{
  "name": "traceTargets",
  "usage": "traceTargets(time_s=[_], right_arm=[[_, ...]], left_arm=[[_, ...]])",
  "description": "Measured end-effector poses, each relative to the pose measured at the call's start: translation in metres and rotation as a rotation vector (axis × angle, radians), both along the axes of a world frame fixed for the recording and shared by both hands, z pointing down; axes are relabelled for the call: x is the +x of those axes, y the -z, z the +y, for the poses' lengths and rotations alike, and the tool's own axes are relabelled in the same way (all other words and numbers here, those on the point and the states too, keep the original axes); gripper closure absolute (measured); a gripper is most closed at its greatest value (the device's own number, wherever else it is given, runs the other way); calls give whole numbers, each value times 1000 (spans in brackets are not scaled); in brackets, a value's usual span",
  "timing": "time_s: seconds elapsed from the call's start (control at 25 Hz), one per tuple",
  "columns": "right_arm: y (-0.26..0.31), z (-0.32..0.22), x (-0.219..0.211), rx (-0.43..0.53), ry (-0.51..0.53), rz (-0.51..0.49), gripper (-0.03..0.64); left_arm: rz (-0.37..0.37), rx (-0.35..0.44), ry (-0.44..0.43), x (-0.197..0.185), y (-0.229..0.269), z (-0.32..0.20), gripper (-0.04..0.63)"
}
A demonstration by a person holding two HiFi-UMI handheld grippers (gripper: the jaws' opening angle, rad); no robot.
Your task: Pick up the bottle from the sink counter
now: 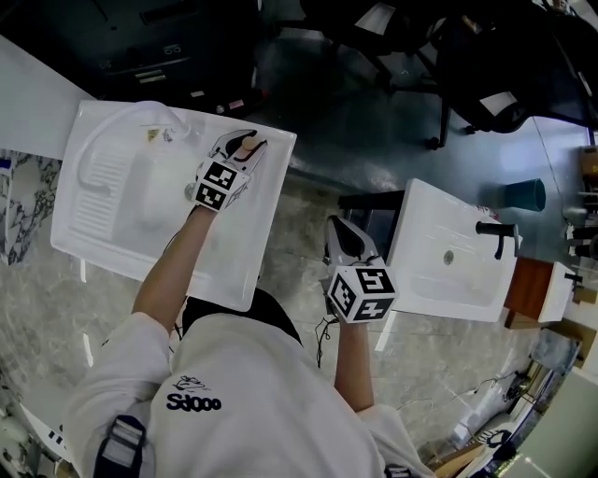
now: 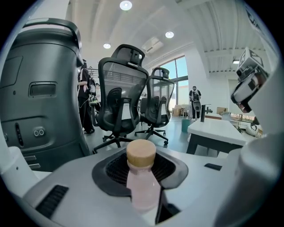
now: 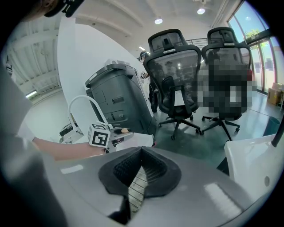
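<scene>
Left gripper view: left gripper (image 2: 142,173) pinches pink bottle (image 2: 143,191) between jaws, just below tan cap (image 2: 141,153); bottle upright on sink counter (image 1: 234,257). Best: hold squeeze, lift straight up, no tilt. Right gripper (image 3: 136,179) pressed together, empty, well apart.

Ahead of me two black mesh office chairs (image 2: 122,95) stand on a glossy grey floor (image 2: 177,133) — tall windows (image 2: 179,75) behind them, round white ceiling lights (image 2: 125,5) overhead. A big dark grey plastic housing (image 2: 40,102) fills my left, and a white table (image 2: 213,128) stands to the right.
</scene>
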State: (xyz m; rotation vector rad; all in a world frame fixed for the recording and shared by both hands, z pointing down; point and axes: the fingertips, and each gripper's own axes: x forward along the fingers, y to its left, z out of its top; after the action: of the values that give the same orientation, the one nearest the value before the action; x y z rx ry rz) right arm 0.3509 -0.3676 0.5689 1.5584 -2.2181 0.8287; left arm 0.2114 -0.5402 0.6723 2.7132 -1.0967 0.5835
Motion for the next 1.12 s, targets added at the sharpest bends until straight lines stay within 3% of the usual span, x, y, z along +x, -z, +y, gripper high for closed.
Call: traceTargets(time_s=[0.28, 0.56, 1.12], right_arm=[[8, 7, -2, 15, -14, 8, 606], [18, 22, -1, 45, -52, 13, 606], [50, 69, -48, 125, -112, 49, 606]], left_arm=[[-4, -32, -23, -4, 3, 3, 480], [24, 9, -55, -8, 35, 12, 480], [57, 91, -89, -75, 120, 92, 480]])
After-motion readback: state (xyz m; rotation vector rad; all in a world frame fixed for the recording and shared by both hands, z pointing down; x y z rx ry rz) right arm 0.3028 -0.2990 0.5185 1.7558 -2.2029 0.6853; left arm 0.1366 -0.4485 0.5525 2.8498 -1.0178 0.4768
